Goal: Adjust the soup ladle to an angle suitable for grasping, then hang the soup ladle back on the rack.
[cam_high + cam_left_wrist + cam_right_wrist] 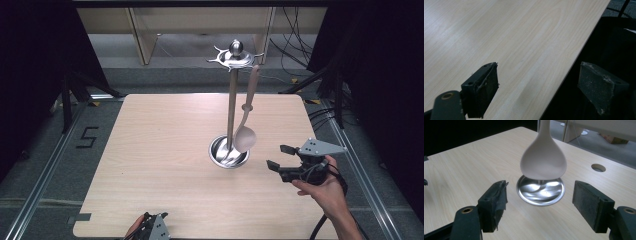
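The pale ladle [246,131] hangs from the hook of the metal stand [231,105], its bowl just above the stand's round base [540,190]; nudge that bowl from the side and it may swing, slip off the hook or rock the stand. Your right gripper [276,156] sits just beside it, jaws spread wide, holding and touching nothing. Your left gripper [536,87] rests at the near edge of the table [165,150], also spread and empty.

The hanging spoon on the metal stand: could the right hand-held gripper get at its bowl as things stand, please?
Probably yes. The right hand-held gripper faces the spoon with jaws open and nothing between them; only bare table lies ahead. The stand's dish sits just beneath the bowl.
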Demonstrator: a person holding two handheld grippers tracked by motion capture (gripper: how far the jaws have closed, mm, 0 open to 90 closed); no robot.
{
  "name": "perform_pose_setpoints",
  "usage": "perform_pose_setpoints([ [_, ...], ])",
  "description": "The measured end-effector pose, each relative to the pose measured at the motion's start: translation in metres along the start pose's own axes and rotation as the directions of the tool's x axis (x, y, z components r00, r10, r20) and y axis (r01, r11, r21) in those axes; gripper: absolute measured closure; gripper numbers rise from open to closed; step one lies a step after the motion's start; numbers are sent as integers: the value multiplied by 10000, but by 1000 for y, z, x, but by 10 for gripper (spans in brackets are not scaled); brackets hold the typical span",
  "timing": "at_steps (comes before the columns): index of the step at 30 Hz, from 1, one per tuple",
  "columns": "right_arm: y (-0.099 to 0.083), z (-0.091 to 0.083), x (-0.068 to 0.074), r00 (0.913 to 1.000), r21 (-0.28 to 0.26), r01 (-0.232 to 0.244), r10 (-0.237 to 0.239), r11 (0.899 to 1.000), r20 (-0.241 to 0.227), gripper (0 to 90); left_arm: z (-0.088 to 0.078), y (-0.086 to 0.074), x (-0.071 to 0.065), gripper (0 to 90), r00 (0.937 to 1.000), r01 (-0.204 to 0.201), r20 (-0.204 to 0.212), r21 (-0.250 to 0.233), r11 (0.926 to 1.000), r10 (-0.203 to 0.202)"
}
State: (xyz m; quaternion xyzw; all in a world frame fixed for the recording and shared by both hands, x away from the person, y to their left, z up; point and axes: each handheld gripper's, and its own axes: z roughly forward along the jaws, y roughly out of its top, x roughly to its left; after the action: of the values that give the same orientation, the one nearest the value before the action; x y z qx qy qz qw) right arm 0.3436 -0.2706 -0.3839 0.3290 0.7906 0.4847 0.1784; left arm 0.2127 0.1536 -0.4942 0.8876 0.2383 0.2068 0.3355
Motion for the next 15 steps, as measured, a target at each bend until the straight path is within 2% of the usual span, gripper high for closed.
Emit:
perform_pose_setpoints([
  [2, -3, 0, 0, 9999, 50, 46, -47, 10000, 104, 284, 0, 0, 0, 156, 10000, -9, -17, 0, 10000, 9],
  [3, -4, -1, -1, 10000, 174, -13, 12, 9998, 46, 284, -1, 0, 0, 156, 10000, -24, 24, 173, 9998, 24],
  [4, -6, 0, 0, 9999, 133, -59, 57, 9999, 107, 283, -1, 0, 0, 156, 10000, 13, 26, 166, 9999, -13],
  [5, -7, 0, -1, 10000, 199, 95, -95, 9998, 6, 282, 0, 0, -1, 156, 9999, 118, 49, 66, 9999, -118],
  [6, -10, 0, 0, 9999, 149, -11, 9, 9999, 133, 280, 0, 0, -1, 156, 9999, 105, 54, 57, 9999, -105],
  [8, -12, 0, 1, 10000, 295, -78, 78, 9995, -20, 280, -1, 0, 1, 155, 9999, -144, 20, 99, 9998, 144],
  [9, -16, -1, 1, 9999, 292, -75, 72, 9995, 125, 278, -1, 0, 1, 156, 9999, -138, 9, 105, 9998, 138],
  [12, -18, -2, 1, 10000, 359, 12, -15, 9994, 83, 277, -2, 0, 1, 155, 9999, -118, 4, 82, 9999, 118],
  [13, -20, -3, 2, 9998, 417, -159, 156, 9990, 79, 277, -2, 0, 1, 156, 9999, -140, -8, 87, 9999, 140],
  [14, -21, -3, 1, 10000, 378, -5, 2, 9993, 63, 276, -2, 0, 0, 156, 9999, -158, -23, 96, 9998, 158],
  [15, -22, -4, 2, 9999, 482, -96, 94, 9988, 43, 277, -2, 0, 0, 156, 9997, -214, -75, 96, 9997, 215],
])
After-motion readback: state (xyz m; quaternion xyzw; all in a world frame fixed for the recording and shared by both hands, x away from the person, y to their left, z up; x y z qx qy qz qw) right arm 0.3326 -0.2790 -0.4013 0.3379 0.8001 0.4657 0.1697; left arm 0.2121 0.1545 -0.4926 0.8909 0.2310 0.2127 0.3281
